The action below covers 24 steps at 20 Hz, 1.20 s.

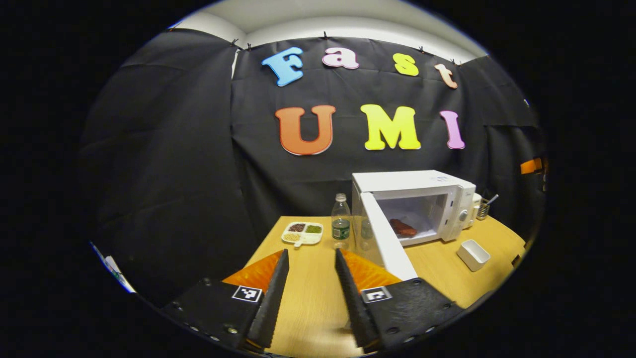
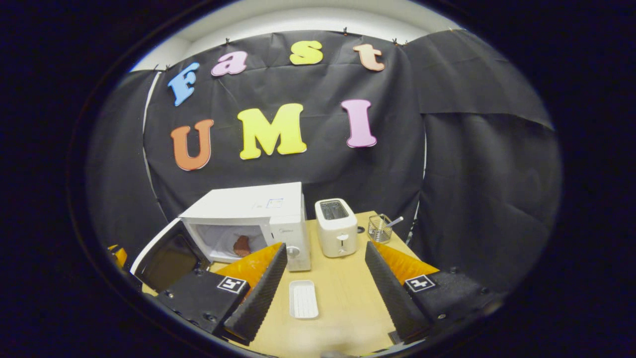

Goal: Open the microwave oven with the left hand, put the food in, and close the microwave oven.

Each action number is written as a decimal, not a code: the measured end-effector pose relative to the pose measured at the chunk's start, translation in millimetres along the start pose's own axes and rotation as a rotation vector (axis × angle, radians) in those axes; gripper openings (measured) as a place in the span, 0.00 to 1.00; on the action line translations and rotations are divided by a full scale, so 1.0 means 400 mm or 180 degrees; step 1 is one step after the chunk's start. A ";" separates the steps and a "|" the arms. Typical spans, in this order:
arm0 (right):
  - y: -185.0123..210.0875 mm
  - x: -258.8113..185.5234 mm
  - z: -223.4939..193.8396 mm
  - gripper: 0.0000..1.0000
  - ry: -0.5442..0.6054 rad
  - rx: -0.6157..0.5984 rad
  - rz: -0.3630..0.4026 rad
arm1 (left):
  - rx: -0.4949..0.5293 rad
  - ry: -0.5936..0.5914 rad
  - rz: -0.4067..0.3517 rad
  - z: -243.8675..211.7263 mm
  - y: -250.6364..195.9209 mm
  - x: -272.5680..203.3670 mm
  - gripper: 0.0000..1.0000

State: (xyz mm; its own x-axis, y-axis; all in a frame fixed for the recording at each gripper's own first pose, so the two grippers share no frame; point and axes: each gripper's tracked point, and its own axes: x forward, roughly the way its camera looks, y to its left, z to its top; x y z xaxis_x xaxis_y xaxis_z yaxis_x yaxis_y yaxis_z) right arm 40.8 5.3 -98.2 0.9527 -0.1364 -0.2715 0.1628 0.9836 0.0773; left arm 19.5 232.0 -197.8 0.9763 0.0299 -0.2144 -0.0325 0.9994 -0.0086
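Reddish-brown food lies inside the white box-shaped microwave oven; its white door stands open at my one o'clock. My left gripper and right gripper are both spread, holding nothing. Closing remains: left must push the door shut.

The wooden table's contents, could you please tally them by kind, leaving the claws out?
Appliances: 2, white microwave oven, white toaster
Trays and dishes: 2, white divided plate of food, white rectangular tray
Bottles: 1, clear plastic water bottle
Holders: 1, wire mesh utensil cup
Food: 1, reddish-brown food piece inside the microwave
Total: 7
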 end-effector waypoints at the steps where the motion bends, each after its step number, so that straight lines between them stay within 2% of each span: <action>1: -0.002 -0.007 0.001 0.90 0.0011 0.0018 0.0005 | -0.0024 0.0021 0.0060 -0.027 0.017 0.010 0.17; 2: -0.004 -0.014 0.002 1.00 0.0026 0.0034 0.0000 | -0.0049 0.0064 0.0108 -0.052 0.029 0.016 0.09; 3: -0.006 -0.023 -0.001 1.00 0.0043 0.0050 0.0000 | -0.0079 0.0102 0.0046 -0.074 0.017 0.022 0.01; 5: -0.008 -0.033 -0.008 1.00 0.0062 0.0031 0.0006 | -0.0068 0.0121 -0.0084 -0.104 0.000 0.034 0.00; 7: -0.012 -0.038 -0.016 1.00 0.0094 0.0034 0.0010 | -0.0014 0.0225 0.0005 -0.147 0.018 0.063 0.00; 8: -0.012 -0.038 -0.023 0.90 0.0110 0.0051 0.0014 | -0.0056 0.0304 -0.0067 -0.173 0.002 0.071 0.00; 9: -0.018 -0.039 -0.031 1.00 0.0137 0.0059 -0.0015 | -0.0073 0.0322 -0.0086 -0.183 -0.010 0.071 0.00; 10: -0.021 -0.039 -0.038 1.00 0.0168 0.0075 -0.0014 | -0.0102 0.0337 -0.0148 -0.190 -0.028 0.070 0.00; 11: -0.022 -0.042 -0.044 0.90 0.0185 0.0100 -0.0013 | -0.0096 0.0354 -0.0174 -0.194 -0.043 0.067 0.00; 12: -0.025 -0.043 -0.045 0.91 0.0198 0.0108 -0.0020 | -0.0062 0.0348 -0.0162 -0.197 -0.049 0.066 0.00; 13: -0.032 -0.046 -0.047 1.00 0.0197 0.0104 -0.0030 | -0.0067 0.0358 -0.0203 -0.200 -0.061 0.068 0.00; 19: -0.082 -0.055 -0.037 1.00 0.0169 0.0091 -0.0106 | -0.0057 0.0399 -0.0454 -0.203 -0.190 0.058 0.00; 24: -0.120 -0.064 -0.054 1.00 0.0239 0.0160 -0.0103 | -0.0014 0.0364 -0.0773 -0.181 -0.349 0.047 0.00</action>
State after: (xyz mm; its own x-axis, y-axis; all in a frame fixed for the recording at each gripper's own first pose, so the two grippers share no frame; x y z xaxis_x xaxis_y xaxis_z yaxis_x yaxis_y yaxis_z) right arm 3.1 -36.1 -115.5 0.9252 -0.1568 -0.3457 0.2076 0.9715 0.1148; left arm 26.7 92.0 -271.1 0.9251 -0.2130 -0.3144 0.1987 0.9770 -0.0774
